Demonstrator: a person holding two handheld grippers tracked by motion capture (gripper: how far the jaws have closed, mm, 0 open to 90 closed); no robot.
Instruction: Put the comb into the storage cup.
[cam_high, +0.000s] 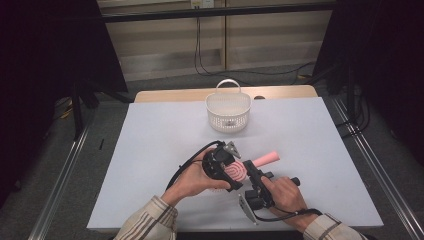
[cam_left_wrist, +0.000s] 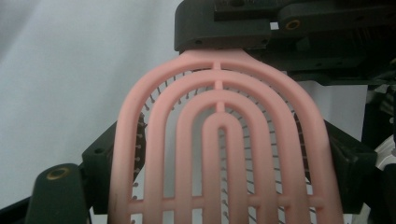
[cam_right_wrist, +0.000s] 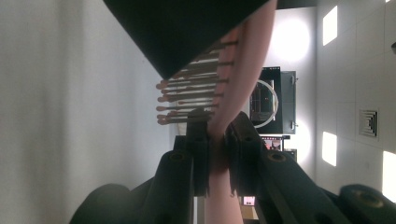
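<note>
A white sheet covers the table (cam_high: 150, 150), with dark curtains to either side and a pale wall beyond. Both forearms come in from the near edge in striped sleeves and meet over the front middle of the sheet. The left hand (cam_high: 197, 177) holds the left gripper (cam_high: 231, 167) angled toward the right; its jaws stand partly apart on either side of the head of a pink hairbrush (cam_high: 247, 167), each jaw against an edge of the head, so it grips the brush across its width. The right hand (cam_high: 285, 192) holds the right gripper (cam_high: 254, 172) pointing up and away, its jaws closed tight on the neck of the brush, where the head narrows into the handle. The brush is held just above the sheet, its handle slanting away to the right. Its head is an open frame of nested pink arches with thin pink-tipped bristles. A white perforated basket (cam_high: 228, 111) with a raised handle stands well apart near the far edge, nothing between it and the hands.
</note>
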